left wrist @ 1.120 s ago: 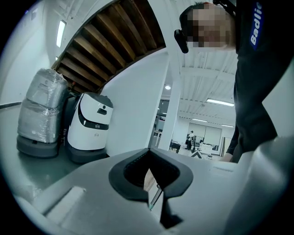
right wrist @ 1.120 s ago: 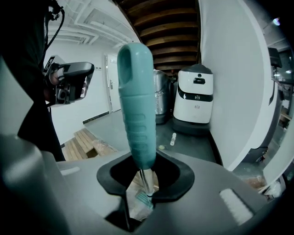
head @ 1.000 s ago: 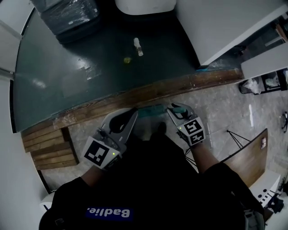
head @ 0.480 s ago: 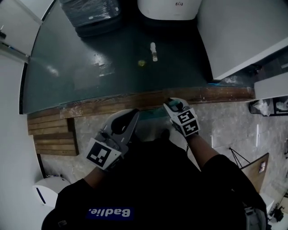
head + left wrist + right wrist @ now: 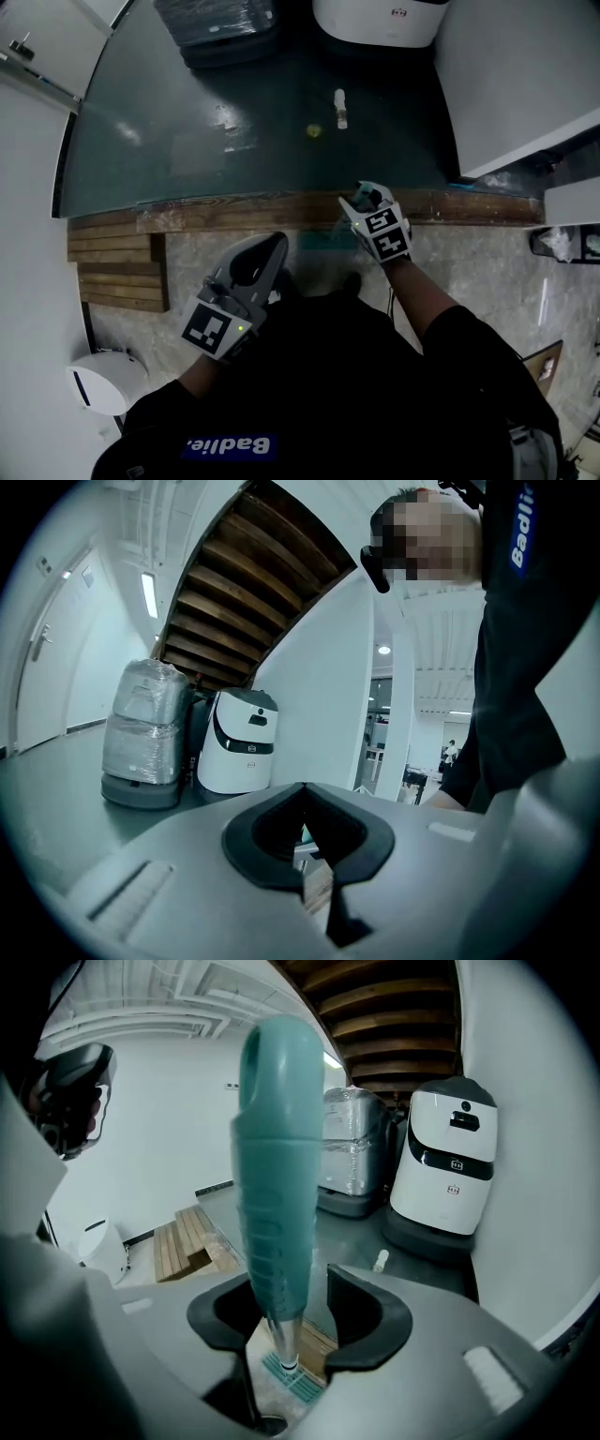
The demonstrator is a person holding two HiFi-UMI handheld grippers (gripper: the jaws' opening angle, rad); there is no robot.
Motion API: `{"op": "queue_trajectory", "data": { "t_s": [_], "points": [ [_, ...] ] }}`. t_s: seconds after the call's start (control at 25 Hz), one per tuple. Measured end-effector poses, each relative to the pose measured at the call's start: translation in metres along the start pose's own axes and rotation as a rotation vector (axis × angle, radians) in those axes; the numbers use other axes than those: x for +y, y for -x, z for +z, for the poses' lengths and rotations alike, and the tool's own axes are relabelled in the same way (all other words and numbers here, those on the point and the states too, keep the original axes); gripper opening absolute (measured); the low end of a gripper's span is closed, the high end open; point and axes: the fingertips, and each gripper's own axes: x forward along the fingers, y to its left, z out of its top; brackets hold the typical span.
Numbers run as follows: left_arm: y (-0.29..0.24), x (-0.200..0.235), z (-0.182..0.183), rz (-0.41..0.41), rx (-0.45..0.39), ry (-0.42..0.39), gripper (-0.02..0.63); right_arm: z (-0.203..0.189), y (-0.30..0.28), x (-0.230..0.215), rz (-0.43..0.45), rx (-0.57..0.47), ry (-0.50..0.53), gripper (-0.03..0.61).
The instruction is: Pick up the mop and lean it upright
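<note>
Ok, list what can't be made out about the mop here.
- Mop head: right gripper view, mostly behind the jaws; head view, partly under the right gripper, whose jaws have just been opening around the handle.
- White object on the floor: head view, too small to identify.

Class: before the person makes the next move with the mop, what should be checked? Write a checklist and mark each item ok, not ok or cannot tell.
1. Mop handle stands between the right gripper's jaws: ok.
2. Right grip firm on the handle: not ok. The jaws have just been opening, and a gap shows beside one pad.
3. Mop head down on the floor, handle roughly upright: ok.
4. Handle leaning on a wall or other support: cannot tell.
5. Left gripper shut, empty and away from the mop: ok.
</note>
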Motion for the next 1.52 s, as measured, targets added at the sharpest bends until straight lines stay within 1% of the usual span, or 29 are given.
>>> {"op": "queue_trajectory", "data": {
  "t_s": [0.08, 0.32, 0.56, 0.72, 0.96, 1.24, 1.52],
  "points": [
    [0.003, 0.002, -0.001, 0.008, 0.003, -0.001, 0.02, -0.002, -0.001, 0.0, 0.002, -0.004, -0.005, 0.219],
    [0.006, 0.0, -0.002, -0.001, 0.008, -0.008, 0.02, -0.015, -0.002, 0.003, 0.01, 0.01, -0.013, 0.27],
    [0.004, -0.003, -0.002, -0.025, 0.019, -0.015, 0.02, -0.024, -0.002, -0.011, -0.035, 0.022, -0.042, 0.325],
    [0.003, -0.003, -0.004, -0.032, 0.026, -0.013, 0.02, -0.034, 0.0, -0.019, -0.052, 0.035, -0.077, 0.328],
    [-0.001, -0.003, -0.005, -0.039, 0.03, -0.012, 0.02, -0.039, 0.001, -0.024, -0.06, 0.037, -0.088, 0.345],
    [-0.005, 0.001, -0.003, -0.059, 0.02, -0.005, 0.02, -0.04, 0.008, -0.027, -0.079, 0.041, -0.1, 0.351],
    [-0.006, 0.007, 0.001, -0.091, 0.01, 0.003, 0.02, -0.035, 0.017, -0.032, -0.125, 0.018, -0.116, 0.359]
  ]
}}
